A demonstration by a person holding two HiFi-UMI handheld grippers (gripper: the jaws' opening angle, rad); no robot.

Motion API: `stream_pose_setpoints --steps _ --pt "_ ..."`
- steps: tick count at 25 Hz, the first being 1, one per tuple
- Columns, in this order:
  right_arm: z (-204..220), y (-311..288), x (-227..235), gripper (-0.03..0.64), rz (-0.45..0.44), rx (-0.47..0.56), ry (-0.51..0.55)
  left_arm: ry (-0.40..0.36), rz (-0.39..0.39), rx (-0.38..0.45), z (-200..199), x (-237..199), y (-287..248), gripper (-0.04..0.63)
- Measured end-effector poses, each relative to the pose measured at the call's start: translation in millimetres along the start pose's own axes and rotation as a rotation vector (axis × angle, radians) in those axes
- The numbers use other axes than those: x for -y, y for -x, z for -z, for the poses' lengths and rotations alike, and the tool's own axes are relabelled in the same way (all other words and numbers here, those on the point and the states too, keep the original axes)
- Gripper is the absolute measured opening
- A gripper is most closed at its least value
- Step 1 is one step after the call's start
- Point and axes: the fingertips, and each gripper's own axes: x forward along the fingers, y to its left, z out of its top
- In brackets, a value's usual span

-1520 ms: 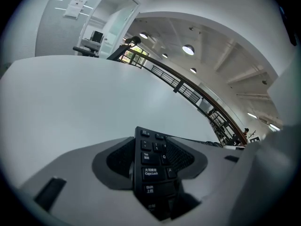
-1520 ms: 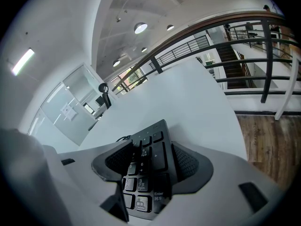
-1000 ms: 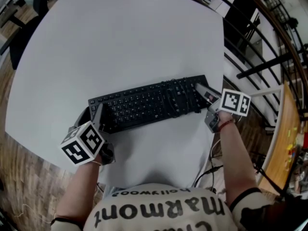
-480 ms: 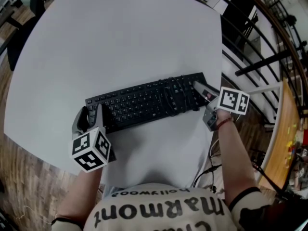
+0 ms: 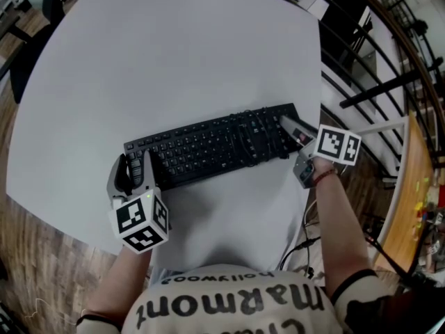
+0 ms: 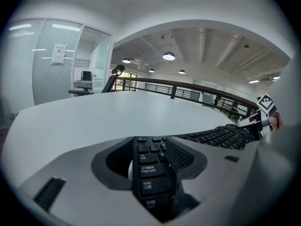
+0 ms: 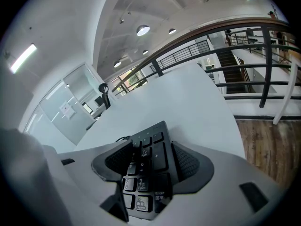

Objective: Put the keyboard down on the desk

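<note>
A black keyboard (image 5: 215, 148) lies flat on the white desk (image 5: 174, 54), slanting up toward the right, with its cable (image 5: 249, 141) bundled over the keys. My left gripper (image 5: 132, 169) is shut on its left end. In the left gripper view the column of Tab, Caps Lock and Shift keys (image 6: 153, 171) sits between the pads. My right gripper (image 5: 292, 139) is shut on the right end, and the number pad (image 7: 148, 166) fills the gap between its jaws. Both marker cubes face up.
The desk's curved front edge runs just below the keyboard, close to the person's body. A black railing (image 5: 368, 68) and a drop lie to the right. Wooden floor (image 5: 42, 256) shows at the left, and a dark chair (image 5: 35, 19) stands at the far left corner.
My left gripper has rolled, swinging its marker cube from the lower left to straight below the jaws. The keyboard and my right gripper have stayed where they were.
</note>
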Motion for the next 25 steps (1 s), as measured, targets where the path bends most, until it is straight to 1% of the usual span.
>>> stream_pose_setpoints --steps 3,5,8,12,25 --pt "0 -1 0 0.265 -0.004 0.003 0.006 -0.082 0.001 0.051 -1 7 4 0.192" --pt "0 -1 0 0.265 -0.004 0.004 0.005 -0.111 0.025 0.076 -1 12 7 0.183" --pt "-1 0 0 0.265 0.001 0.006 0.006 -0.119 0.051 0.08 -1 14 8 0.187" --pt "-1 -2 -2 0.265 -0.016 0.015 0.02 -0.125 0.048 0.067 1 14 7 0.187" --pt "-3 0 -2 0.27 0.018 0.05 0.055 -0.131 0.071 0.07 -1 16 8 0.186"
